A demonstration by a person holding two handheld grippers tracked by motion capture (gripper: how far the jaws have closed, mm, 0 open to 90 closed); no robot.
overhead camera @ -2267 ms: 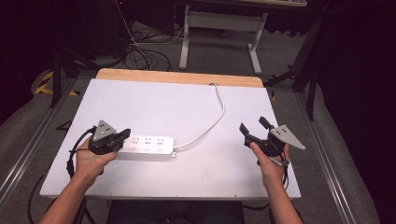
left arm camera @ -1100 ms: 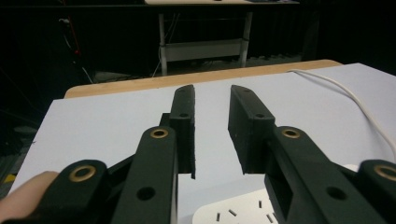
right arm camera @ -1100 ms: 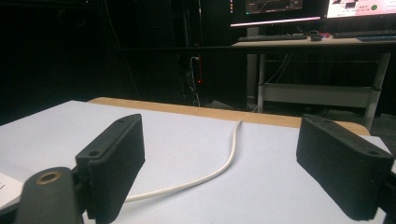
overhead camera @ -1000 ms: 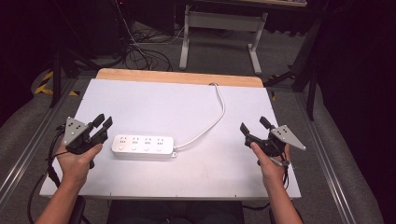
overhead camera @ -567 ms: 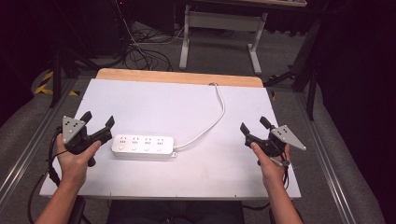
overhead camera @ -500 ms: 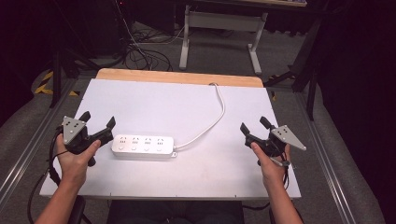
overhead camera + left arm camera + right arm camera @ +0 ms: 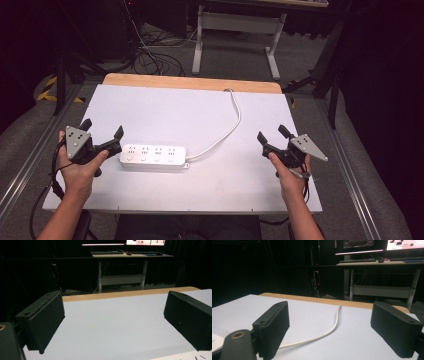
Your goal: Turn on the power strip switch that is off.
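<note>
Near edge of white table point(image 7: 225, 185): left gripper point(image 7: 102, 136) held in a hand at the left side, jaws spread, nothing between them. Right gripper point(image 7: 272, 136) at the right side, jaws spread, empty too. White power strip point(image 7: 154, 156) lies flat just right of the left gripper, not touching it, well apart from the right one. Its cord point(image 7: 227, 131) curves back past the wooden strip point(image 7: 190, 82) at the far edge. Beyond, on the floor: a desk frame point(image 7: 235, 30), tangled cables point(image 7: 150, 55). No containers.
</note>
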